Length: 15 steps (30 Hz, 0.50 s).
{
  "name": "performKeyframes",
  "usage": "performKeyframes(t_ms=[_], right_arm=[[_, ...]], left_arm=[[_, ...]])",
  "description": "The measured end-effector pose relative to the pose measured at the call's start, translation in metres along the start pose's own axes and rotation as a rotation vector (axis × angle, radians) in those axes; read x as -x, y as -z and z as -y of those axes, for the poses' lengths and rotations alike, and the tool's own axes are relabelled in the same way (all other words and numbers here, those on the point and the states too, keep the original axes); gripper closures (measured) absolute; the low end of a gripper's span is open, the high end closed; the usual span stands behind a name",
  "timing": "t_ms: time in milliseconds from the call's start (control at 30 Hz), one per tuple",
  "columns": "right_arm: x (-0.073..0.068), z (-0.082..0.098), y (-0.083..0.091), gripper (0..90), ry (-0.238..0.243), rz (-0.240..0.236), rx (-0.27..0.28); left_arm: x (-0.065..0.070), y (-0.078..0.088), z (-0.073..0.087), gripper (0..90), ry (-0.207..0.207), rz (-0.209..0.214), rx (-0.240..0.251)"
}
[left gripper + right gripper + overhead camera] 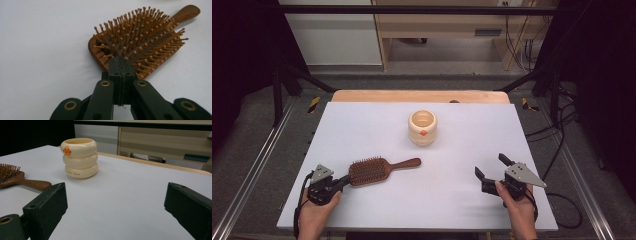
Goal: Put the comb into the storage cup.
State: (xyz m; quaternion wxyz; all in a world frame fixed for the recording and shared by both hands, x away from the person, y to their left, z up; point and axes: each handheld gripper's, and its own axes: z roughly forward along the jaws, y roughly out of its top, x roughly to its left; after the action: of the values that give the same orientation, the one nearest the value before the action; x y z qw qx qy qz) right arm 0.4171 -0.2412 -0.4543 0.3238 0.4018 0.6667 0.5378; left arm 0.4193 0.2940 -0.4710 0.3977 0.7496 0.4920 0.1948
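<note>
A wooden paddle hairbrush (368, 170) lies bristles up on the white table, its handle pointing right toward the middle. My left gripper (343, 181) is at the brush head's left end. In the left gripper view the jaws are pressed flat together, and the left gripper (119, 60) has its tips against the near rim of the hairbrush (140, 37), with nothing seen between them. A cream ringed cup (422, 127) with an orange mark stands upright at the centre back. My right gripper (490, 165) is open at the front right, well clear of the cup (79, 157). The right gripper (116, 188) holds nothing.
The white tabletop (362, 125) has a bare wooden strip (422, 96) along its far edge. Black frame bars and cables stand off the table to the left and right. The brush handle (30, 183) lies left of the right gripper's jaws.
</note>
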Motion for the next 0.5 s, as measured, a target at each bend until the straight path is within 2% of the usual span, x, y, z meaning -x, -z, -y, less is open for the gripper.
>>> performKeyframes(t_ms=[500], right_arm=[[-0.0005, 0.0001, -0.0004, 5.0, 0.001, -0.003, -0.003]], left_arm=[[-0.0085, -0.0055, -0.0048, 89.8, 0.002, -0.007, 0.006]])
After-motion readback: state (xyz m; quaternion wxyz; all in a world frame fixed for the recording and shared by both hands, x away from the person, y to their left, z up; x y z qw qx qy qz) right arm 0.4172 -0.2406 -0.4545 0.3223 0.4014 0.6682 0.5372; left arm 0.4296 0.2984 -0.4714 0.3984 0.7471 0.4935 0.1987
